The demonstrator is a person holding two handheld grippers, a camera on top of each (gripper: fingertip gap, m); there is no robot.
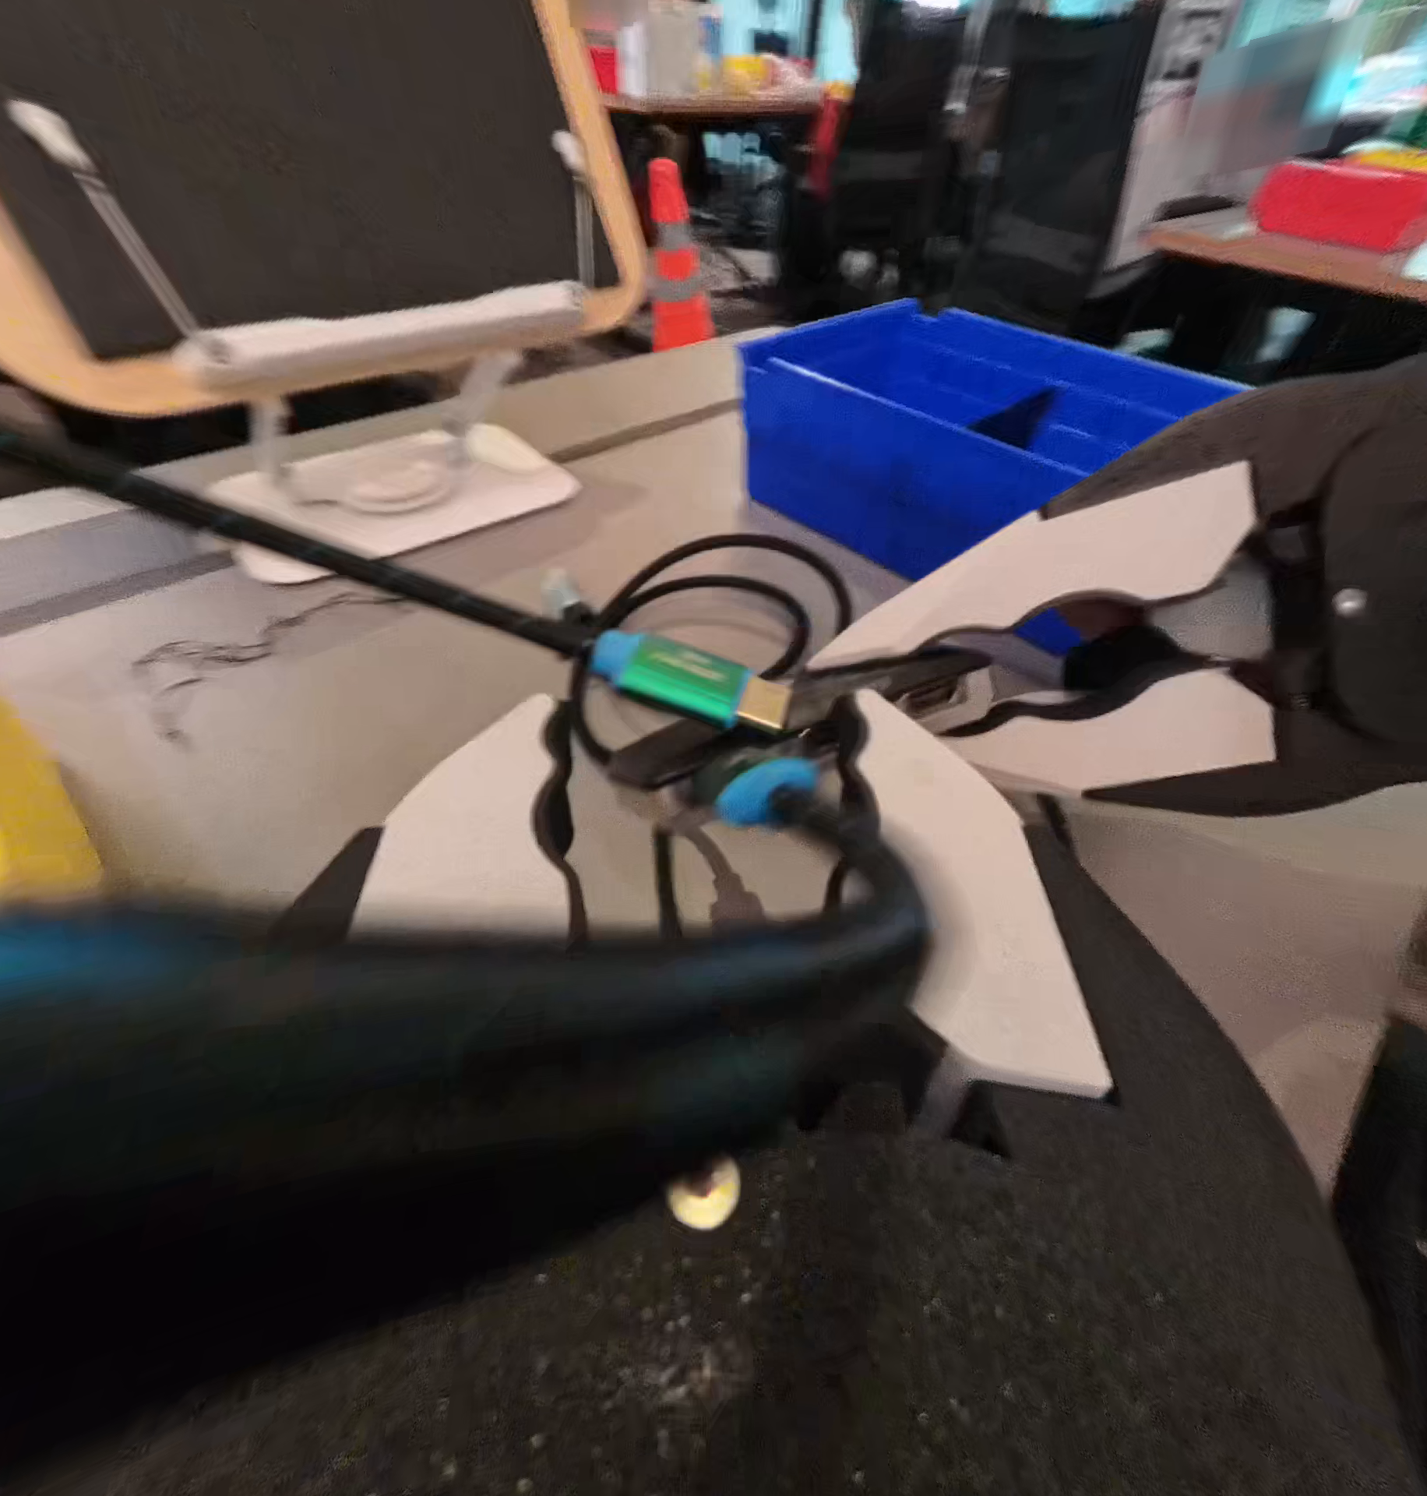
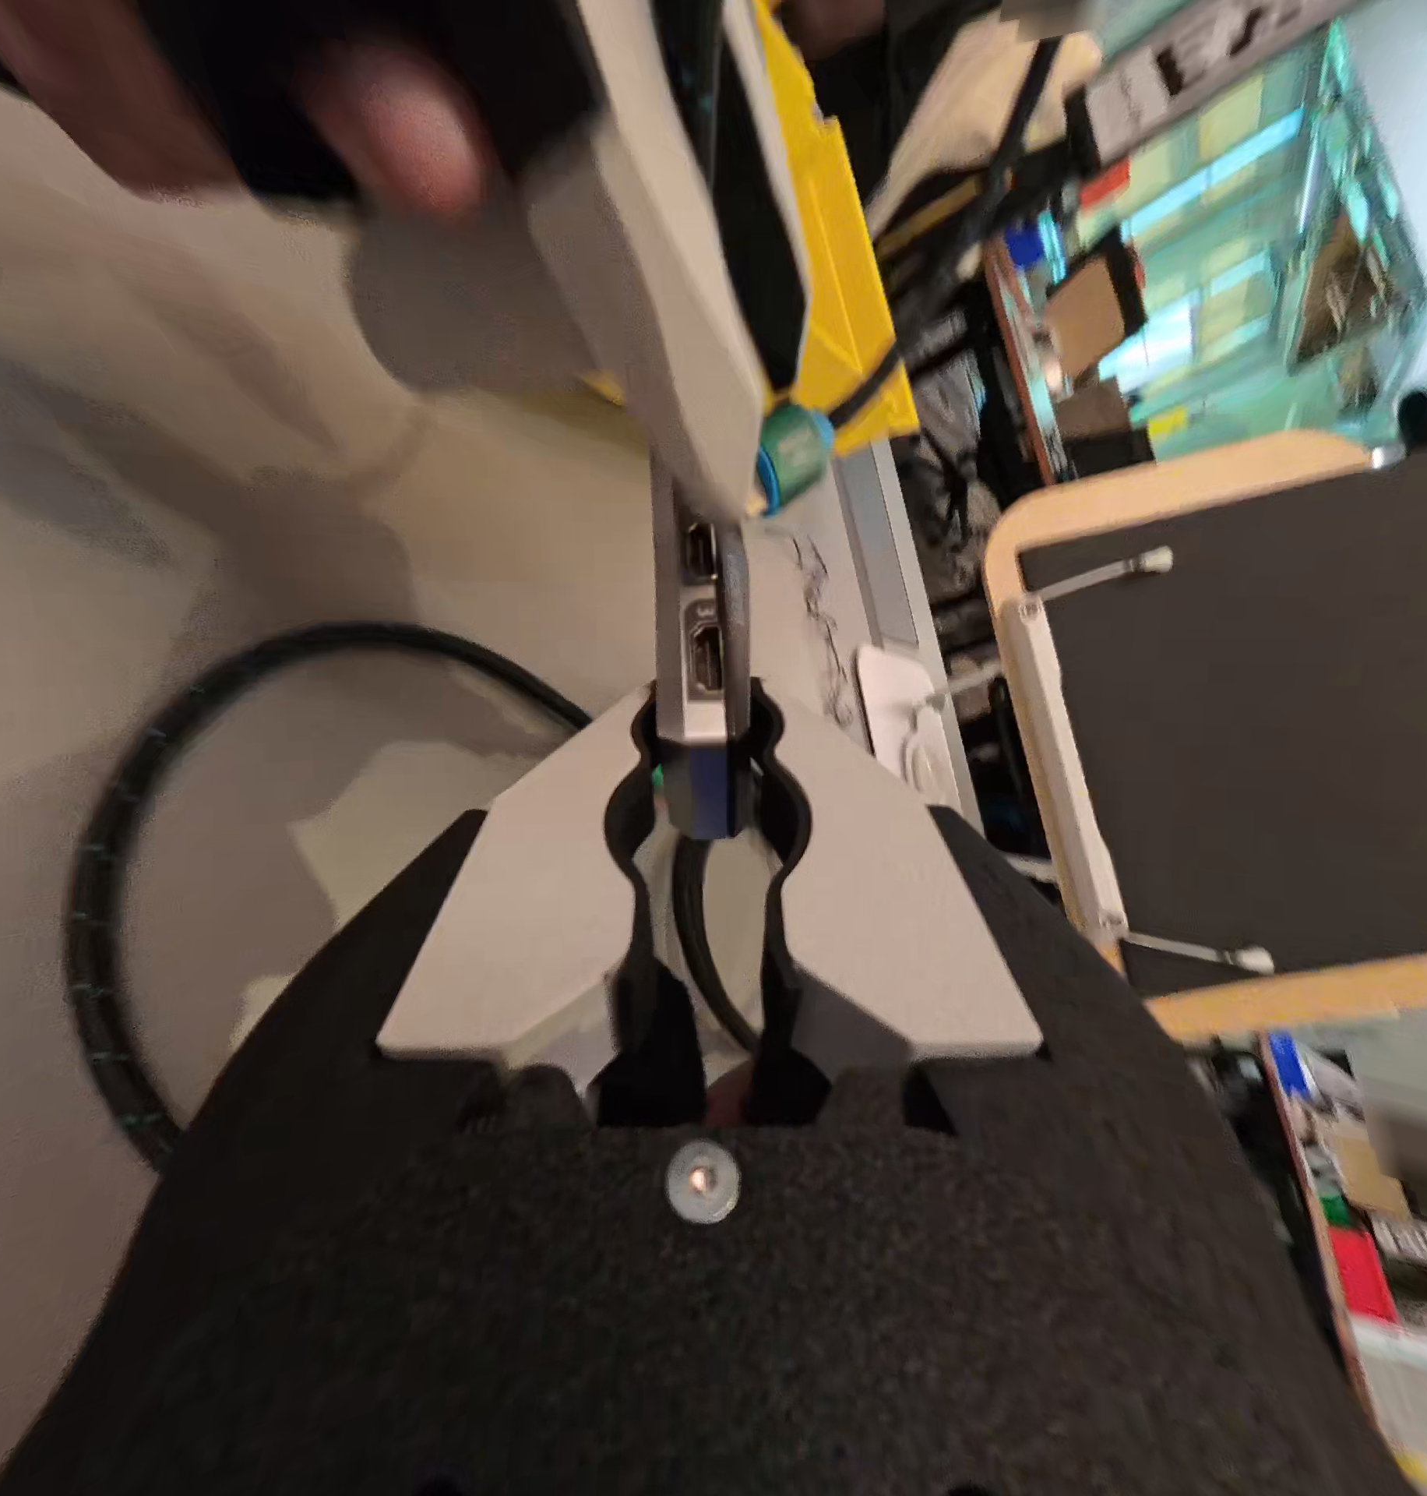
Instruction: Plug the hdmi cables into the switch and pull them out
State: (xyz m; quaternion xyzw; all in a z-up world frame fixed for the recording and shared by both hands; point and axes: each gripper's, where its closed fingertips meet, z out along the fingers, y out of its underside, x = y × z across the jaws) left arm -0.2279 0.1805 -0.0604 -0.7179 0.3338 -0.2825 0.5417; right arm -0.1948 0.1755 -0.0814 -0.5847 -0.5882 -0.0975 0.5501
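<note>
Grey and thin, the switch stands above the desk with the jaws of the right gripper closed on its end, while the left gripper has its jaws closed on a green plug at the switch, and a second green plug hangs just beside.

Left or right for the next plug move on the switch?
Left. The right gripper is shut on the switch, so it should keep steadying it. The left gripper has its fingers either side of the blue-collared plug at the switch, though whether it is actually gripping is unclear.
</note>
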